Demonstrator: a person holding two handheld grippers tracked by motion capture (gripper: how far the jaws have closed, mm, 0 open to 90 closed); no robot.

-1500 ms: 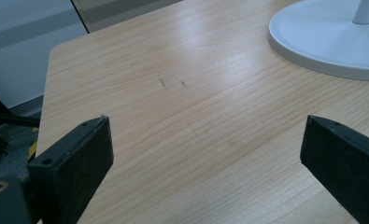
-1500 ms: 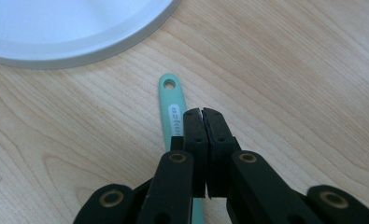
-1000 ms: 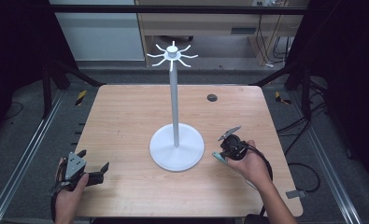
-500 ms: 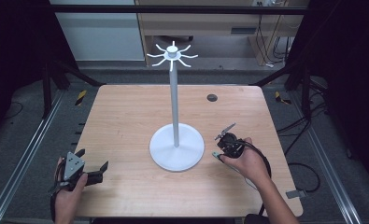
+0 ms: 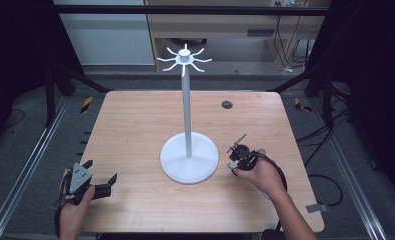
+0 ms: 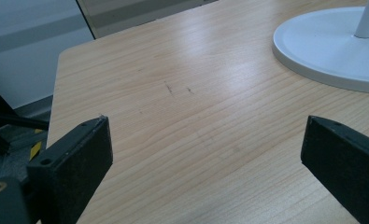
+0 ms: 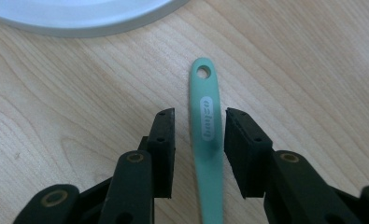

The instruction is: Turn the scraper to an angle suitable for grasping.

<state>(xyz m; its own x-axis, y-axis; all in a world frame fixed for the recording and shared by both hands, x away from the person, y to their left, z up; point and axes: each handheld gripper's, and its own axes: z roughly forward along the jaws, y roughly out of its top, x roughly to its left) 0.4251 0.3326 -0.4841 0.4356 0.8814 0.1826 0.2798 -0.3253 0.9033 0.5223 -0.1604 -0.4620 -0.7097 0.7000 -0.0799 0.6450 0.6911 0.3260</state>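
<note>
The right tool pointed down at the wooden counter, its 2 black jaws standing to either side of a mint-green utensil handle that lay flat on the wood. The jaws had just been opening, and a narrow strip of wood showed on each side between pad and handle, so the pads did not press on it. The handle had a round hanging hole at its far end and a pale oval label with lettering too small to read; its near end ran under the tool and out of sight, so what kind of utensil it was could not be told. In the high view the right tool sat just beside the right edge of the round white base of a tall white stand, which stood near the middle of the counter and carried a ring of curved hooks at its top. The left tool rested near the counter's front left corner, well apart from the stand, its jaws spread wide with only bare wood between them. A small dark round grommet sat in the counter toward the far right.
</note>
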